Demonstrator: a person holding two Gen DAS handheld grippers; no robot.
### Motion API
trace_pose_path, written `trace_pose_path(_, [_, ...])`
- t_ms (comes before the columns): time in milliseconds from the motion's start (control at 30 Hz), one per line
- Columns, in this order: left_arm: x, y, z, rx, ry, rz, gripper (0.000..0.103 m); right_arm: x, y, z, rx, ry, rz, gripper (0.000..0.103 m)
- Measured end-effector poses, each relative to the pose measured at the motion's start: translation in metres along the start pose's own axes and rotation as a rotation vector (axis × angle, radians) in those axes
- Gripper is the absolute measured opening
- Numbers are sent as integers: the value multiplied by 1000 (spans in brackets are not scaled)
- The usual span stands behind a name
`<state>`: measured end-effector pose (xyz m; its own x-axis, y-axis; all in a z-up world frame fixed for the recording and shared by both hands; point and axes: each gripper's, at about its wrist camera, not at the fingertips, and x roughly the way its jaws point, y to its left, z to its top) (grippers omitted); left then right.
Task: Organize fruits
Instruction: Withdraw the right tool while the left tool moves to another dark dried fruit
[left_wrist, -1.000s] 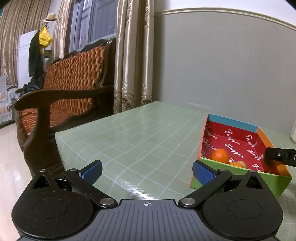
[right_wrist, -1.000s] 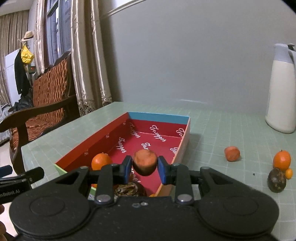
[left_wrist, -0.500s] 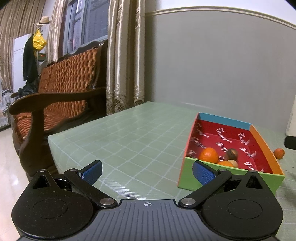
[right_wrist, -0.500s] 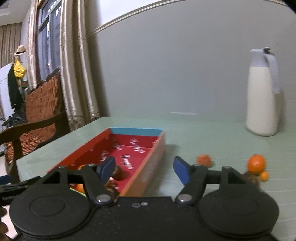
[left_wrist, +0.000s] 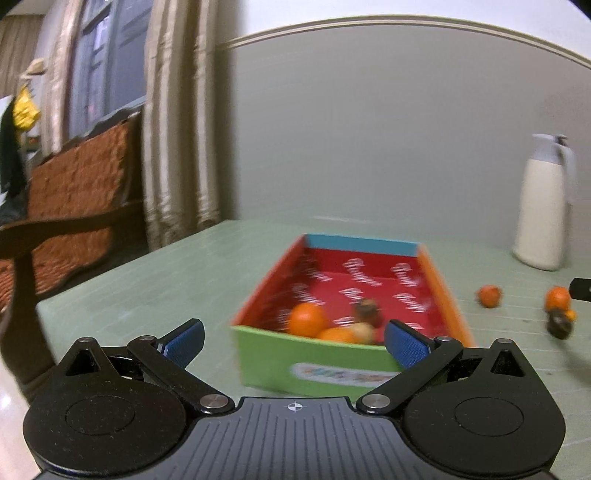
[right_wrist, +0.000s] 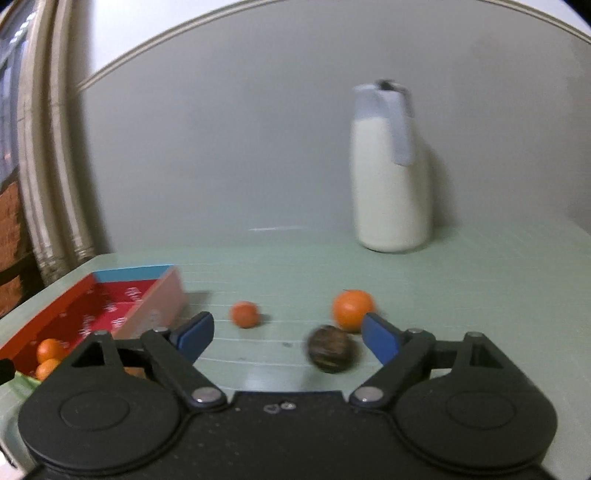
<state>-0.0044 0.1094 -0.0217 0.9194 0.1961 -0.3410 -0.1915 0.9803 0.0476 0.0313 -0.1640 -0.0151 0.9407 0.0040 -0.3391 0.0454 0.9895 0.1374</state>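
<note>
A red-lined cardboard box (left_wrist: 439, 280) with a green front sits on the green table and holds several fruits, among them an orange (left_wrist: 306, 318) and a dark brown fruit (left_wrist: 366, 311). My left gripper (left_wrist: 293, 338) is open just in front of the box with nothing between its blue pads. My right gripper (right_wrist: 286, 338) has its jaws opening and empty; it faces loose fruits to the right of the box (right_wrist: 155, 295): a small reddish-orange fruit (right_wrist: 243, 314), an orange (right_wrist: 352, 309) and a dark brown fruit (right_wrist: 330, 350). The same loose fruits (left_wrist: 488, 295) show at the right of the left wrist view.
A tall cream jug (right_wrist: 391, 173) with a grey lid and handle stands at the back of the table by the grey wall. A wooden armchair (left_wrist: 74, 206) and curtains (left_wrist: 177, 129) lie beyond the table's left edge.
My right gripper let go of the reddish-brown fruit over the box, opened wide and swung right toward the loose fruits. The left gripper swung right, bringing the box in front of it.
</note>
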Motion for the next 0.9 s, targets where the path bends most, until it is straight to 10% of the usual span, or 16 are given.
trace_pose_path(900, [17,-212,2,258,50,-375,103,-46,-145,-16,190,-50,-357,96])
